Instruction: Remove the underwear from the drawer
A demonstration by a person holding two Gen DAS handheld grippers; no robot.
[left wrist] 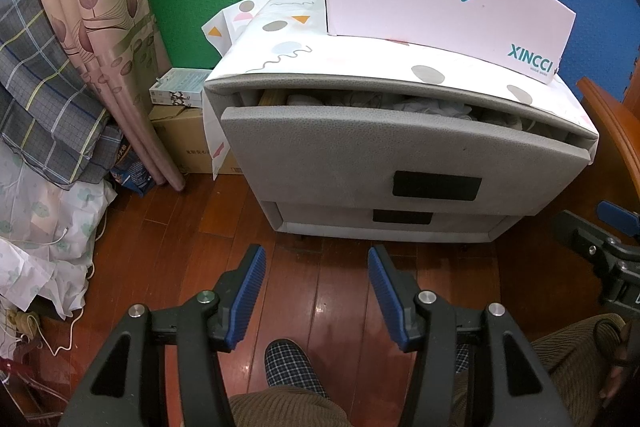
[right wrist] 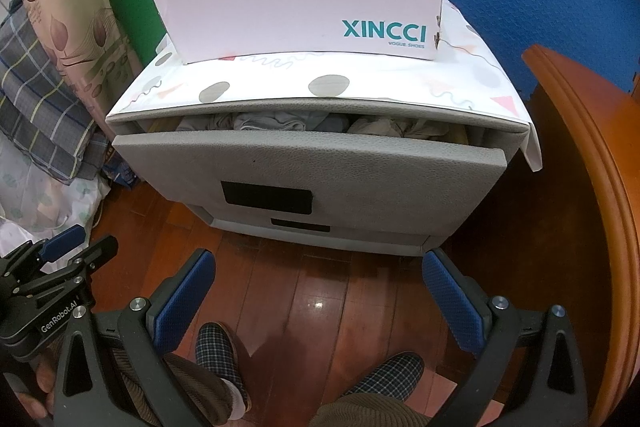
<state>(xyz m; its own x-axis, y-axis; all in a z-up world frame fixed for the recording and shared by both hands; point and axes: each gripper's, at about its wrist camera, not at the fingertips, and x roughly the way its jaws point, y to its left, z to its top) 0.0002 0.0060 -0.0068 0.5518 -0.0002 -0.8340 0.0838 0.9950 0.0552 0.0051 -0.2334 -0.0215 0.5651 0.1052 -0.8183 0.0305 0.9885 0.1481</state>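
Note:
A grey two-drawer cabinet stands on the wood floor. Its top drawer point(left wrist: 384, 151) point(right wrist: 304, 167) is pulled partly out. Crumpled grey and pale underwear point(left wrist: 400, 105) point(right wrist: 280, 123) shows in the gap above the drawer front. The lower drawer point(left wrist: 400, 217) is closed. My left gripper point(left wrist: 317, 259) is open and empty, held low in front of the cabinet. My right gripper point(right wrist: 318, 265) is open wider and empty, also low before the cabinet. Each gripper shows at the edge of the other's view: the right point(left wrist: 608, 251), the left point(right wrist: 60, 259).
A white XINCCI shoebox point(left wrist: 440, 7) point(right wrist: 304, 3) sits on the patterned cloth over the cabinet top. A curtain point(left wrist: 100, 27), plaid bedding and cardboard boxes point(left wrist: 184, 143) crowd the left. An orange wooden piece point(right wrist: 592, 187) stands at the right. The person's slippered feet point(right wrist: 220, 351) are below.

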